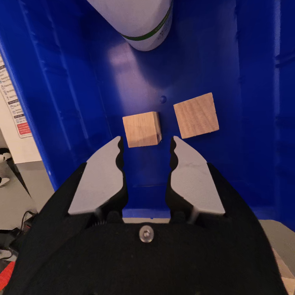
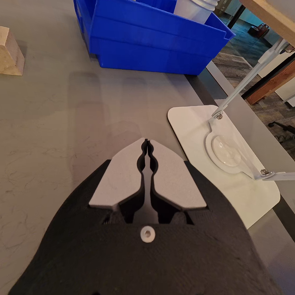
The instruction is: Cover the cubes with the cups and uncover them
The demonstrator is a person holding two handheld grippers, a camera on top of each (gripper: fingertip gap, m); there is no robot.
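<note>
Two wooden cubes lie on the floor of a blue bin [image 1: 63,79]. The smaller cube [image 1: 141,129] is just beyond my left gripper's tips. The larger cube [image 1: 196,115] lies to its right. A white paper cup [image 1: 140,24] with a green band stands upside down at the bin's far end. My left gripper [image 1: 146,140] is open and empty above the bin floor. My right gripper [image 2: 147,140] is shut and empty over the grey table [image 2: 63,111], away from the bin [image 2: 143,47]. White cups [image 2: 193,11] show inside the bin in the right wrist view.
A wooden block [image 2: 9,52] sits on the table at the left. A white stand base [image 2: 223,159] with a metal bracket lies to the right near the table's edge. A labelled white panel [image 1: 14,102] and cables [image 1: 16,231] are left of the bin.
</note>
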